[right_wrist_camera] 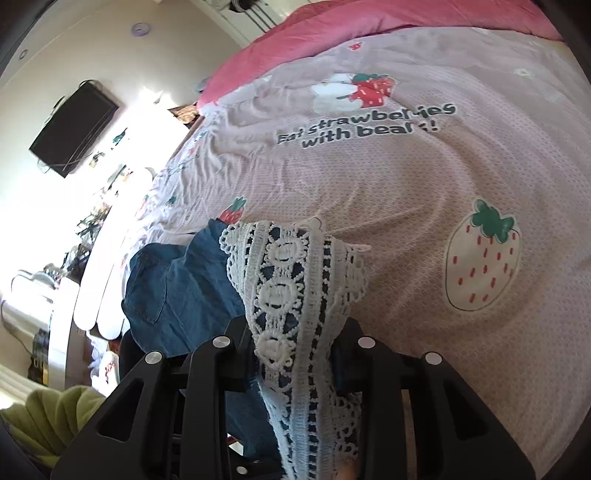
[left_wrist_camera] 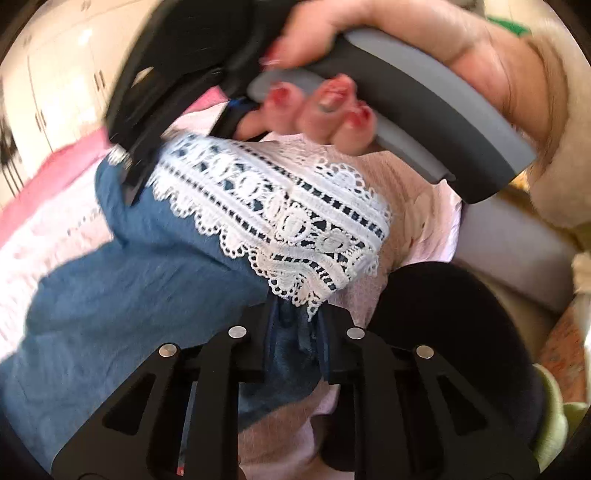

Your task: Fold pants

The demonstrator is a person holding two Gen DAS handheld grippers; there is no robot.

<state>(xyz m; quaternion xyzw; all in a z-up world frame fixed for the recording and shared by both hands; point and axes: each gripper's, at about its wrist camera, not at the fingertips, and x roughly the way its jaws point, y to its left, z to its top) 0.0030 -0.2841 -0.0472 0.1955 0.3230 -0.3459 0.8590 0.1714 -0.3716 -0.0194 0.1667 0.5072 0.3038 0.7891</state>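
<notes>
The pants (left_wrist_camera: 122, 295) are blue denim with a wide white lace hem (left_wrist_camera: 280, 218). My left gripper (left_wrist_camera: 295, 328) is shut on the hem's lower corner and holds it above the bed. My right gripper (left_wrist_camera: 136, 173) shows in the left wrist view at the upper left, held by a hand with red nails, shut on the hem's other end. In the right wrist view my right gripper (right_wrist_camera: 295, 350) pinches the lace hem (right_wrist_camera: 284, 280), and the denim (right_wrist_camera: 177, 291) hangs to the left.
A pink bedspread (right_wrist_camera: 424, 177) with strawberry prints and lettering fills the space beyond the pants. A darker pink blanket (right_wrist_camera: 332, 33) lies at its far end. A wall-mounted TV (right_wrist_camera: 74, 129) and cluttered shelf stand left. The person's body is close behind in the left wrist view.
</notes>
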